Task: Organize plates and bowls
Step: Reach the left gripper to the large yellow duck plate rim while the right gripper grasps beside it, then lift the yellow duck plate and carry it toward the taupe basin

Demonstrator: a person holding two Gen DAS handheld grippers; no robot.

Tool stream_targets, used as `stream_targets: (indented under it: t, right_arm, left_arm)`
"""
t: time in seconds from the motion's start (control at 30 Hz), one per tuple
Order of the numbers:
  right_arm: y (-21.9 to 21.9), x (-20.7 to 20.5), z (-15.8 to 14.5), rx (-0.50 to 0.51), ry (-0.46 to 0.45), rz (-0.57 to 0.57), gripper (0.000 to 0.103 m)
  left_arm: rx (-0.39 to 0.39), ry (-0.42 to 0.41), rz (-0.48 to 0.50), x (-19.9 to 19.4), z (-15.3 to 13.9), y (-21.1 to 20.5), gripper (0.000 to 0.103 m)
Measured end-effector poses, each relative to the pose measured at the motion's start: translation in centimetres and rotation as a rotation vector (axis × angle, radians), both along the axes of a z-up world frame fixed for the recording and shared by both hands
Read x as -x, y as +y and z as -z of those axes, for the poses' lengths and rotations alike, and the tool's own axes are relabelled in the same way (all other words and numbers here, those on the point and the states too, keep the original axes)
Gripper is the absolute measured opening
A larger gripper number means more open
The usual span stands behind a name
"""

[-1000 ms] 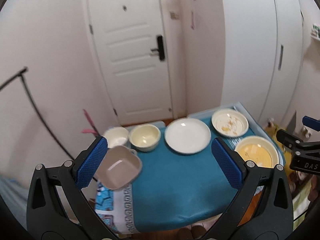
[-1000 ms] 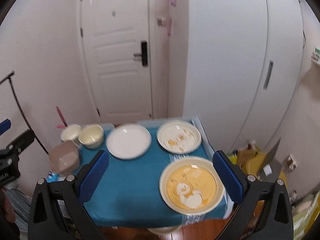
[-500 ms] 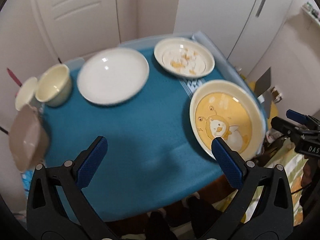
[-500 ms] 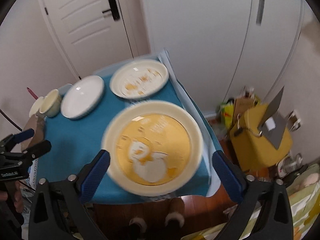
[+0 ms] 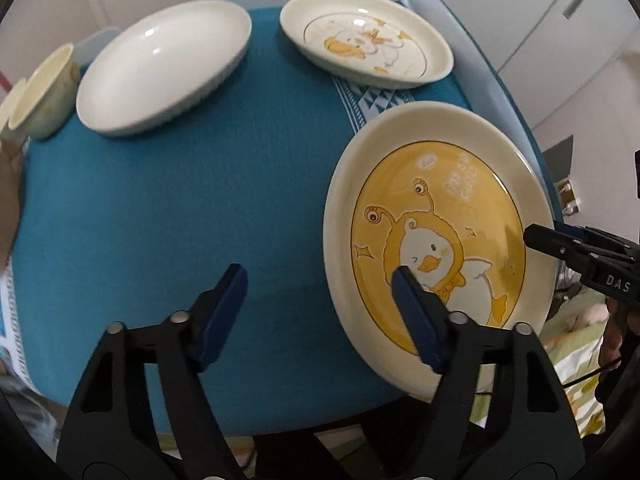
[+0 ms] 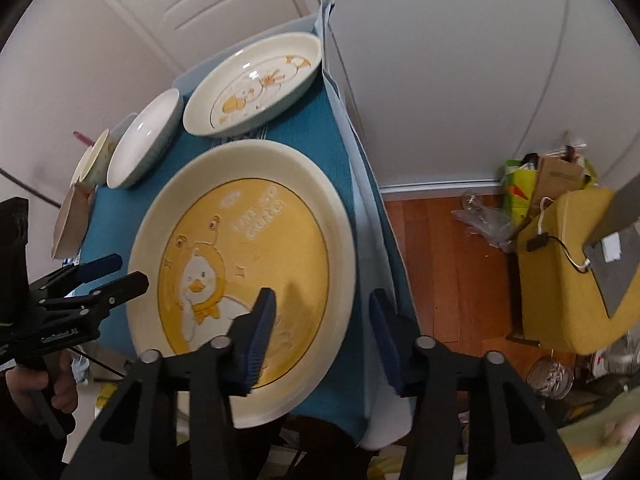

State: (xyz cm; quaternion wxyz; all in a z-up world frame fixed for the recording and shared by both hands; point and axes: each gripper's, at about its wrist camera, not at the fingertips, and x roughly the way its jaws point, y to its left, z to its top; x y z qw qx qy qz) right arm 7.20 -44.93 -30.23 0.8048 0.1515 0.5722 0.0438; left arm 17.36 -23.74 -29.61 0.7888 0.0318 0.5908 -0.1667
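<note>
Yellow duck plate (image 5: 436, 216) at four o'clock on the table; left gripper (image 5: 320, 312) and right gripper (image 6: 322, 334), jaws just closing, straddle its rim, neither visibly pinching.

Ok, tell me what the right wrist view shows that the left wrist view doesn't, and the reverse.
Only the right wrist view: the wooden floor, a yellow case with clutter along the wall, and the left gripper seen from the side.

Only the left wrist view: the open middle of the blue tablecloth, and the right gripper reaching in at the big plate's far rim.

Both: the large yellow duck plate, the smaller duck plate, the plain white plate and a cream bowl.
</note>
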Motion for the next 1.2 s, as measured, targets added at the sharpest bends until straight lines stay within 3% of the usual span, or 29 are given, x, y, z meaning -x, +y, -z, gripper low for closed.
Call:
stream_targets:
  t: [0.03,0.2,0.3,0.43,0.77,1.2]
  right_arm:
    - [-0.4,-0.1,0.3,-0.008,0.004,-0.010,0.032]
    - [-0.8,-1.0,1.0,-0.022,0.018,-0.070,0.019]
    - [-0.9,-1.3,1.3,-0.026,0.030,-0.085,0.015]
    - [-0.9,-1.6,1.5,-0.037,0.028,-0.105,0.014]
    - [-0.5,-1.6,1.1,0.014,0.029,-0.144,0.014]
    - [0.7,-1.8,-1.1,0.055,-0.052,-0.184,0.014]
  left_arm:
    - [0.005,0.010,-0.011,0.0,0.1,0.0,0.056]
    - [0.023,0.044,-0.044,0.1,0.6,0.1,0.034]
    - [0.039,0.041,-0.052,0.0,0.6,-0.1,0.031]
    - [0.058,0.040,-0.049,0.1,0.4,-0.5,0.018]
    - [0.044,0.016,-0.040,0.2,-0.3,-0.7,0.018]
    - [0.074,-0.044,-0.067,-0.2,-3.4,1.4,0.018]
